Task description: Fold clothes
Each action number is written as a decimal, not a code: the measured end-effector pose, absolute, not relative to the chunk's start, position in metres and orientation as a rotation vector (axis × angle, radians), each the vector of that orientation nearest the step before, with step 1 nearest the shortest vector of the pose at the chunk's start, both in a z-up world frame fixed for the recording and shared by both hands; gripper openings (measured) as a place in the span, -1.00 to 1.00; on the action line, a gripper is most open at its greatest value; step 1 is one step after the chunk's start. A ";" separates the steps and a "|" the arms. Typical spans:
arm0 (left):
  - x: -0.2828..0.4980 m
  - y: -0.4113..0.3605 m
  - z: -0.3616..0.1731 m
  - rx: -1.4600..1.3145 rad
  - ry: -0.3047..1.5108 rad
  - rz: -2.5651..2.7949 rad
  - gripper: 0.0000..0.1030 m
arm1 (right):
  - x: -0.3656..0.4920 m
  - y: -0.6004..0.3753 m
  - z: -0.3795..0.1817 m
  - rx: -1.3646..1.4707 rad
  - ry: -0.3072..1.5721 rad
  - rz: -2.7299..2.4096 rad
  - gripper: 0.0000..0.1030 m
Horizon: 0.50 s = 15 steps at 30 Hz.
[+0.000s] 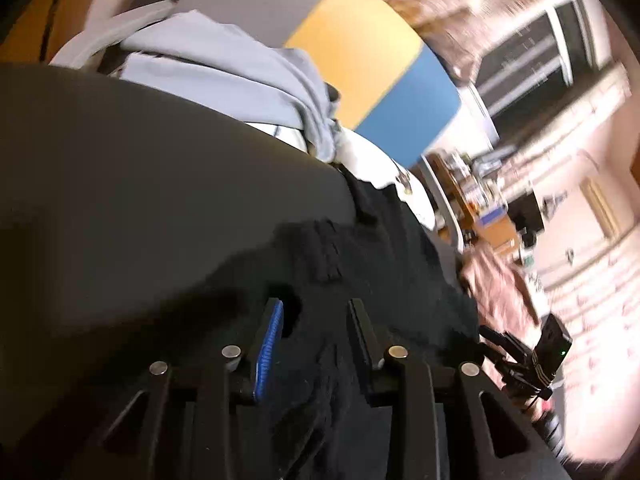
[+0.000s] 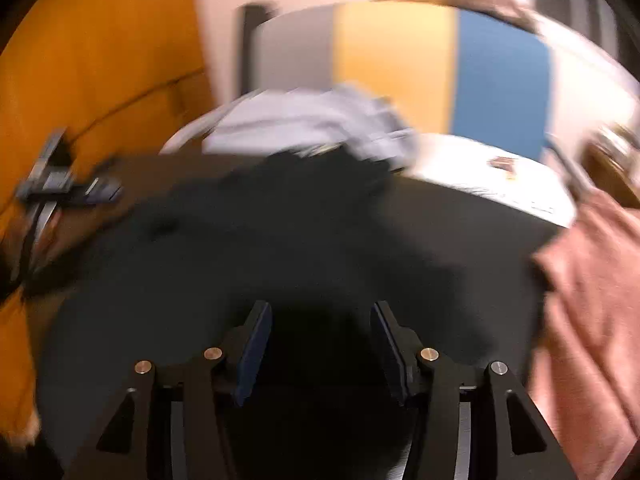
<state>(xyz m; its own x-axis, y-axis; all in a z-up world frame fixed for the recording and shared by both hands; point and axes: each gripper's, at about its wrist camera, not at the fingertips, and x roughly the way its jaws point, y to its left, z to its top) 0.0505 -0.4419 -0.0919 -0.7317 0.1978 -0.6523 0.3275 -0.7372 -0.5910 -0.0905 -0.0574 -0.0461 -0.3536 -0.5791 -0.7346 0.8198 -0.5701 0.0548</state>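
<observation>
Both grippers, left gripper [image 1: 316, 320] and right gripper [image 2: 320, 328], fingers apart around bunched black knit garment [image 1: 360, 248], seemingly to lift it for folding on the dark round table [image 1: 140, 168].

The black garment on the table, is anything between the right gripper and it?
Nothing visible is. In the blurred right wrist view the right gripper has its jaws apart, directly over the black garment on the dark table. The light blue clothes lie beyond it, the pink cloth off to the right.

Right view smeared; black garment [image 2: 280, 216] edges and pink cloth [image 2: 592, 300] indistinct.
</observation>
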 end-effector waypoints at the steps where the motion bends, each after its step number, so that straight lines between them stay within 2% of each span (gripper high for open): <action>1: 0.043 -0.437 -0.093 1.153 1.056 -2.642 -0.25 | -0.077 -0.068 -0.051 0.905 0.458 -1.965 0.03; 4: 0.025 -0.428 -0.104 1.225 1.015 -2.625 -0.25 | -0.056 -0.102 -0.073 0.868 0.648 -1.912 0.01; 7: 0.013 -0.434 -0.118 1.249 1.078 -2.563 -0.29 | -0.064 -0.122 -0.086 0.857 0.718 -1.924 -0.02; 8: 0.011 -0.435 -0.119 1.236 1.101 -2.564 -0.35 | -0.070 -0.123 -0.087 0.875 0.705 -1.930 -0.10; 9: 0.009 -0.437 -0.119 1.220 1.125 -2.569 -0.61 | -0.075 -0.124 -0.089 0.894 0.692 -1.936 -0.52; 10: 0.007 -0.439 -0.120 1.203 1.148 -2.574 -0.78 | -0.081 -0.126 -0.090 0.911 0.679 -1.941 -0.84; 11: 0.008 -0.440 -0.117 1.182 1.194 -2.588 -1.00 | -0.083 -0.125 -0.089 0.925 0.672 -1.943 -0.86; 15: 0.024 -0.444 -0.089 1.031 1.367 -2.683 -1.00 | -0.091 -0.117 -0.075 0.953 0.575 -1.928 -0.88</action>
<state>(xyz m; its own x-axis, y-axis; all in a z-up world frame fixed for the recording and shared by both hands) 0.0243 -0.4438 -0.0892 -0.7892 0.3132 -0.5282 0.2432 -0.6304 -0.7372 -0.0906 -0.1172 -0.0753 -0.3144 -0.5085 -0.8016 0.8644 -0.5023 -0.0204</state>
